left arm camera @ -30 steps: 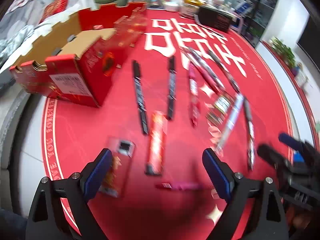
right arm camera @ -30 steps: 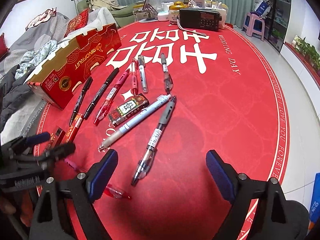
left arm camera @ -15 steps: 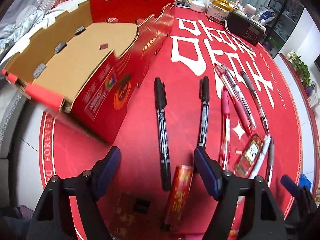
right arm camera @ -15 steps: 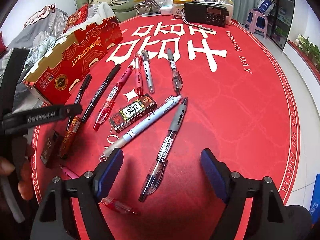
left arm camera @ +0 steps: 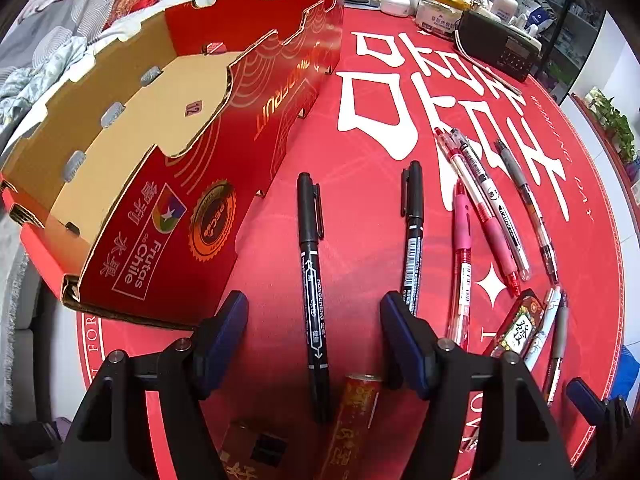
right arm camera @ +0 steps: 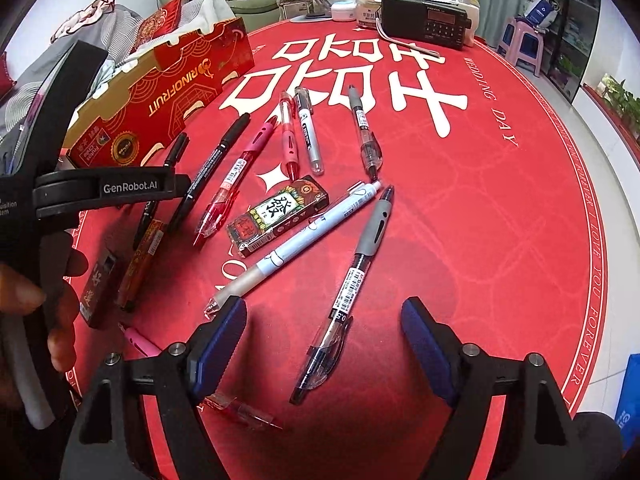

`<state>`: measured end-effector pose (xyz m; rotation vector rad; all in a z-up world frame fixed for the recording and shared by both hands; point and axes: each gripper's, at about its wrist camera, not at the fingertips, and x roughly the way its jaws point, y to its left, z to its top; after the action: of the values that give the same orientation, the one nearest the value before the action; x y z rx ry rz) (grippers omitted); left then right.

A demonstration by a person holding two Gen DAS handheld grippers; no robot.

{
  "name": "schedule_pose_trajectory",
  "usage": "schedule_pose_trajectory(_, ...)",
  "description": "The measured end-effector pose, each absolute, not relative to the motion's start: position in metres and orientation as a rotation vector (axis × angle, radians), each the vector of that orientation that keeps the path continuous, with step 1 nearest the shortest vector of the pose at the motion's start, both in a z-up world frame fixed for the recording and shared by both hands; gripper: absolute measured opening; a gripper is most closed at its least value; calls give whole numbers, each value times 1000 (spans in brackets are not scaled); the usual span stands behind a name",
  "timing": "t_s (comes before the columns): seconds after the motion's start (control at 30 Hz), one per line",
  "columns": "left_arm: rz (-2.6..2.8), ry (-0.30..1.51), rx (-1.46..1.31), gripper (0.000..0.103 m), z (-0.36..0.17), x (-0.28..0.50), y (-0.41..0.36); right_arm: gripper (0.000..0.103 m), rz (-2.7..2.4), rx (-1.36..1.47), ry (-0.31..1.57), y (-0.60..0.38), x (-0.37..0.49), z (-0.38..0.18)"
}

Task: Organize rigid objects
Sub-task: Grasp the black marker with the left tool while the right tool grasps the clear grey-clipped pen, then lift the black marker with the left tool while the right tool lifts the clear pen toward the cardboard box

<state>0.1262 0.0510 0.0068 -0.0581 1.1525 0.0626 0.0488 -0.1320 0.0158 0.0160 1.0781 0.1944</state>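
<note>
The left gripper (left arm camera: pixel 314 336) points steeply down at the red table mat (left arm camera: pixel 360 208), its jaws closing but not pressing anything; the lower barrel of a black marker (left arm camera: pixel 312 276) lies on the mat between the blue pads (left arm camera: pixel 224 332), clear of both; just below it, nearest the camera, lie a slim red-and-gold box (left arm camera: pixel 354 420) and a dark red box (left arm camera: pixel 256 448), partly hidden by the gripper frame; a second black marker (left arm camera: pixel 413 236) lies just right of the right pad, and beyond it two pink pens (left arm camera: pixel 462 256), a white-barrelled pen (left arm camera: pixel 494 204) and a clear grey pen (left arm camera: pixel 528 204) fan out over the white characters; left of the markers stands an open red cardboard fruit tray (left arm camera: pixel 168 184), its brown inside bare. The right gripper (right arm camera: pixel 324 340) hangs wide open above the mat, holding nothing; a grey-grip gel pen (right arm camera: pixel 352 284) lies slanted between its pads without touching them, and a clear red cap (right arm camera: pixel 244 412) lies under the left pad; a pale blue pen (right arm camera: pixel 304 240) lies just left of the gel pen, with a small mahjong-printed box (right arm camera: pixel 280 212) beside it; at the far edge sit a black radio (right arm camera: pixel 424 24) and a gold-lidded jar (right arm camera: pixel 372 4); a hand (right arm camera: pixel 36 280) grips the left tool at the picture's left edge.
</note>
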Motion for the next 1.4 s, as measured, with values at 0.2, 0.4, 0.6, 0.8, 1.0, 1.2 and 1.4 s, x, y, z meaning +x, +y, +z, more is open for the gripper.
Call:
schedule_pose_trajectory(0.2,52,1145,-52,73,7,127,54,82,196,-7,1086,-126,50,13)
schedule_pose_trajectory(0.4,57,1143,-45,74,7,128,54,82,186,-58,1077,-121,49,11)
schedule_pose_trajectory(0.6,62,1132,-44,74,7,127,53,82,175,-93,1069,-117,47,9)
schedule_pose_trajectory(0.8,58,1121,-38,74,7,125,53,81,165,-94,1060,-116,47,8)
schedule_pose_trajectory(1.0,52,1121,-39,73,7,125,54,44,158,-85,1039,-118,48,13)
schedule_pose_trajectory(1.2,47,1122,-40,69,8,124,54,32,176,-108,1025,-115,48,14)
schedule_pose_trajectory(1.4,-10,1129,-32,10,14,127,48,15,197,-89,1038,-118,52,14)
